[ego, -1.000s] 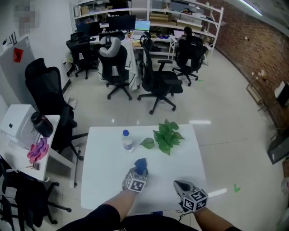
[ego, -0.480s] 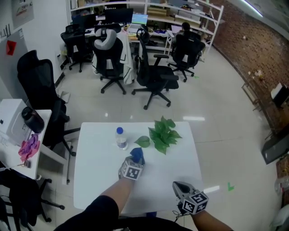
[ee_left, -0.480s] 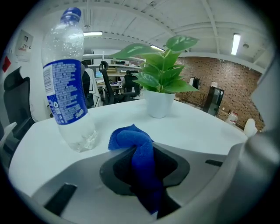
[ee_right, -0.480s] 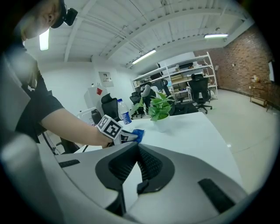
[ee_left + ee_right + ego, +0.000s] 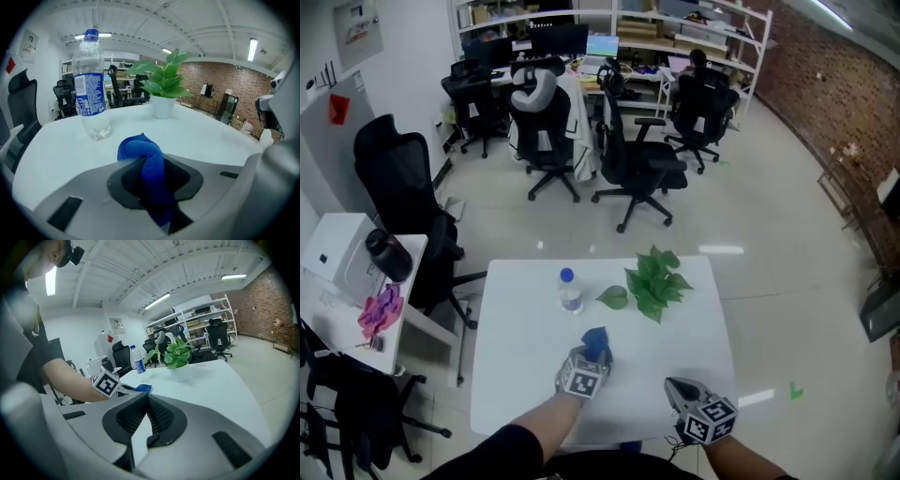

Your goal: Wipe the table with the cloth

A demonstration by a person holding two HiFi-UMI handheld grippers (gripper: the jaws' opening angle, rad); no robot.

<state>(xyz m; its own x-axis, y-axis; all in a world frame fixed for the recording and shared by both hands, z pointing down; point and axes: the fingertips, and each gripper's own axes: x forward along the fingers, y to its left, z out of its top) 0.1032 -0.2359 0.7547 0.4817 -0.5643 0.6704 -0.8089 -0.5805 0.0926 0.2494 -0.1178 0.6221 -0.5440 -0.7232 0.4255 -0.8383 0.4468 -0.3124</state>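
While the head view alone takes in my whole white tabletop [image 5: 525,394], with the potted plant [image 5: 654,281] and the water bottle [image 5: 570,292] standing toward its far side, only my left gripper view shows the grip itself. There my left gripper [image 5: 151,187] has its jaws narrowed onto the bunched blue cloth [image 5: 146,161], which bulges out ahead of them, near the bottle. In its own view, my right gripper [image 5: 145,399] has its jaws closed together on nothing.
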